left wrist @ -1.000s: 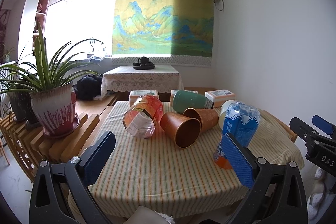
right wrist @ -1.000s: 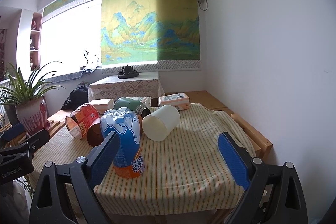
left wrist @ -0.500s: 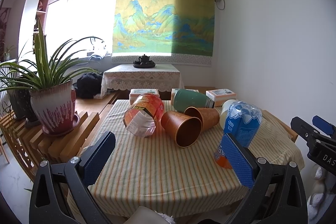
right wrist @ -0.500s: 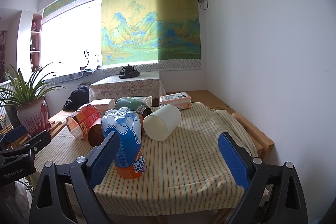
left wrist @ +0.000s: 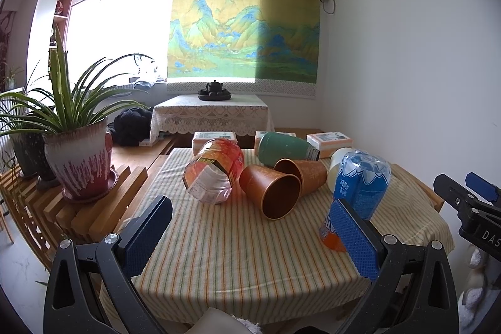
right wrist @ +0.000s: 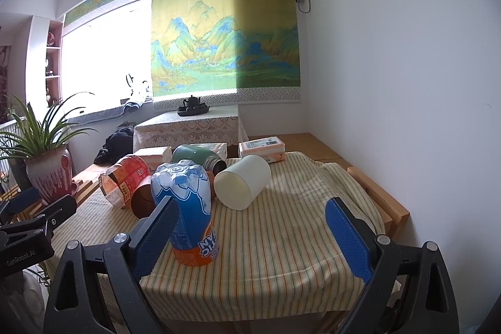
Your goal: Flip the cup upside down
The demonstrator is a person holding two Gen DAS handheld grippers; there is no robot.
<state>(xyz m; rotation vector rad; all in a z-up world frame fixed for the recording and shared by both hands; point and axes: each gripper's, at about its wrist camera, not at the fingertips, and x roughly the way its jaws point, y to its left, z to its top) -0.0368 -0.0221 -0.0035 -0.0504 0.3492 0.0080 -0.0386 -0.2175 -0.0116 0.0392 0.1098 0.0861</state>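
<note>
Copper-brown metal cup [left wrist: 275, 191] lies on its side mid-tabletop [left wrist: 219, 255]. Both left tongs [left wrist: 250, 233] and right tongs [right wrist: 250, 235] are wide open, empty; better grip its wall, then rotate.

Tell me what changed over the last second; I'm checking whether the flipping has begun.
Almost nothing. Both views drift very slightly, so the tongs barely moved. Left tongs and right tongs are open and empty as before. The blue bottle stands upside down, and the copper cups, cream cup and green cup lie where they were.
</note>
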